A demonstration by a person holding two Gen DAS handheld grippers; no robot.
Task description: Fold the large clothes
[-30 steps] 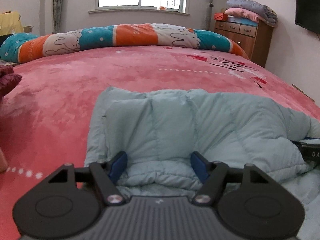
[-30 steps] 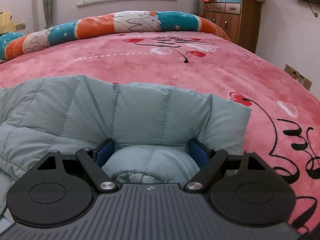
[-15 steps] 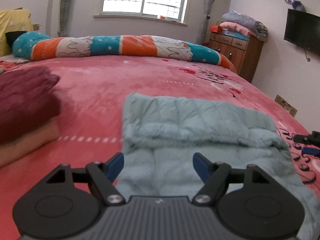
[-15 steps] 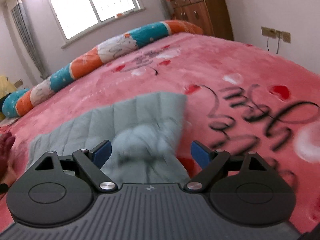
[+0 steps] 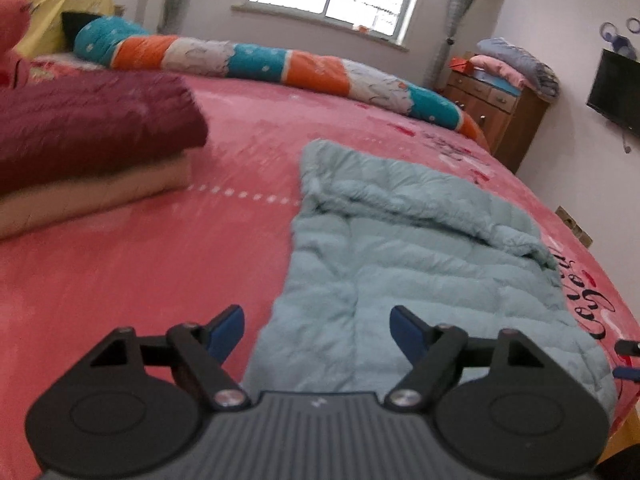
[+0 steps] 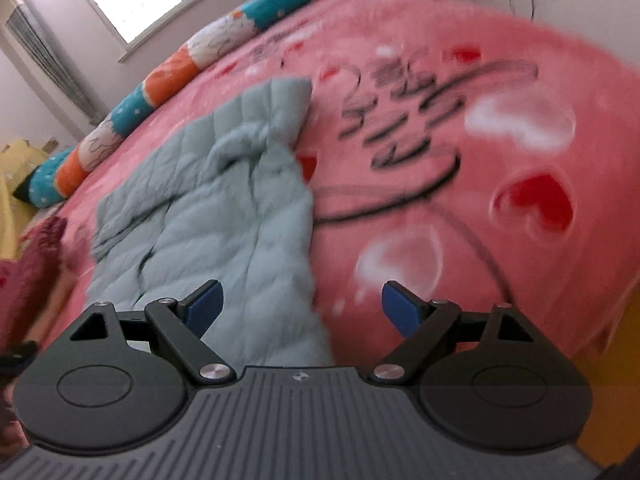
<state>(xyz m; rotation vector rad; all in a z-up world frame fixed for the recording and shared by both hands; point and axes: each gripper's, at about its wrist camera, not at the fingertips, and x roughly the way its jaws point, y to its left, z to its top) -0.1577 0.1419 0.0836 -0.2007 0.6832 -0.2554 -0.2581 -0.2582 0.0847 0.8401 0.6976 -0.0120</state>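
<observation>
A pale green quilted down jacket (image 5: 404, 264) lies on the pink bed, its far end folded back over itself. It also shows in the right wrist view (image 6: 240, 200). My left gripper (image 5: 316, 326) is open and empty, held above the jacket's near left edge. My right gripper (image 6: 300, 306) is open and empty, held above the jacket's near right edge, tilted. Neither gripper touches the cloth.
A stack of folded clothes, maroon (image 5: 88, 128) over beige (image 5: 96, 196), lies at the left. A rolled teal and orange quilt (image 5: 280, 68) runs along the bed's far side. A wooden dresser (image 5: 500, 116) stands at the back right. The bed's right edge (image 6: 624, 288) drops off nearby.
Both grippers have let go of the jacket's fold and pulled back and up, so the whole jacket shows. The right gripper has tilted. The folded stack has come into the left view.
</observation>
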